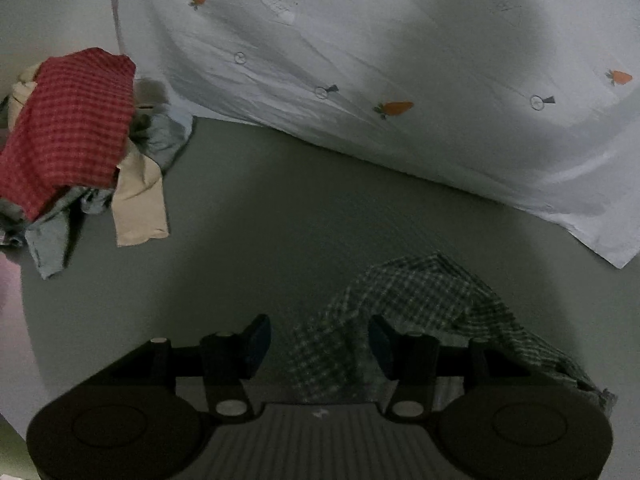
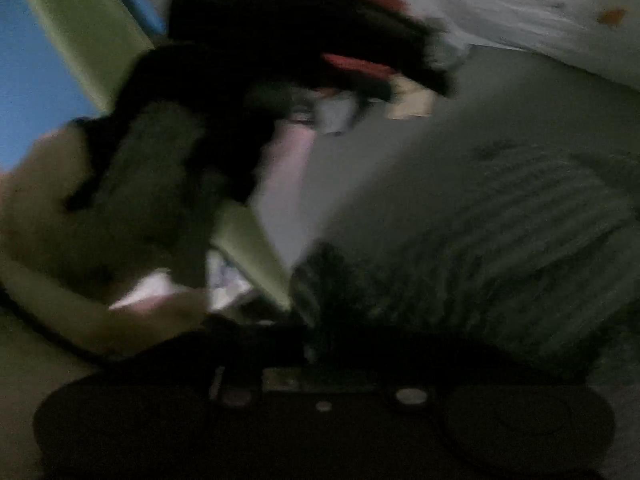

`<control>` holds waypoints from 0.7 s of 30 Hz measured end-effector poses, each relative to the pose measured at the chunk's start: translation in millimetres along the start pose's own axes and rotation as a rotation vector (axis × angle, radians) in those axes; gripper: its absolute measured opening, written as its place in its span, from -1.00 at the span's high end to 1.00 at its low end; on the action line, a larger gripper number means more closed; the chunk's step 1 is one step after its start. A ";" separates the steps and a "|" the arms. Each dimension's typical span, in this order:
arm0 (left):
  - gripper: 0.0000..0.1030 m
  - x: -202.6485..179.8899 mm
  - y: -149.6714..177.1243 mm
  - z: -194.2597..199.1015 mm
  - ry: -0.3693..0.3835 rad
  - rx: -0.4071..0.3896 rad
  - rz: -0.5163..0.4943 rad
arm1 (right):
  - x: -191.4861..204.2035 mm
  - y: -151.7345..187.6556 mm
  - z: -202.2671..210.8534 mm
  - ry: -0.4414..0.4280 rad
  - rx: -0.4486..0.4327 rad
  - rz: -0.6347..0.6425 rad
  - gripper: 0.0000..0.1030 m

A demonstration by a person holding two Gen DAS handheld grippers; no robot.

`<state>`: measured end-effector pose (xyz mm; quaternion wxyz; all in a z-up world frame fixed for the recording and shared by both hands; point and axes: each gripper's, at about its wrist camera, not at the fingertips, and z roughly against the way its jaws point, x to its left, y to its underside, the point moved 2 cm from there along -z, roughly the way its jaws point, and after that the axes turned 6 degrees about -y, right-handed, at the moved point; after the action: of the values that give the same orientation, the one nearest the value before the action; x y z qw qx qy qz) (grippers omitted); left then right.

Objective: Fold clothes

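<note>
The green checked cloth [image 1: 420, 320], low in the frame, looks light and limp, best pinched at an edge; left tongs [image 1: 320, 344] stand spread over it, right tongs too blurred to tell.

you're in a home, most likely a bedroom. you're working over a grey bedsheet [image 1: 280, 208] spread flat like a mattress cover, and a white pillow [image 1: 400, 60] printed with small orange carrots lies across its far side. a loose heap of laundry [image 1: 72, 148] sits at the left, topped by a red checked cloth, and a green checked garment [image 1: 420, 300] lies crumpled near you. in the blurred right wrist view, a blue and green wall [image 2: 52, 48] shows beyond the bed.
</note>
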<state>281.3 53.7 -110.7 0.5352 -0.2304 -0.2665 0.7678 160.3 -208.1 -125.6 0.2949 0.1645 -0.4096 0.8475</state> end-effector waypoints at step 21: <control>0.83 -53.0 52.4 -105.8 -0.049 0.289 -0.213 | -141.0 45.0 97.0 0.682 -0.220 -0.550 -0.31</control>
<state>329.3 5.9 -220.9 0.6344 -0.1031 -0.1893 0.7424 244.2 -358.5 -166.7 0.6432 -0.0538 -0.3174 0.6948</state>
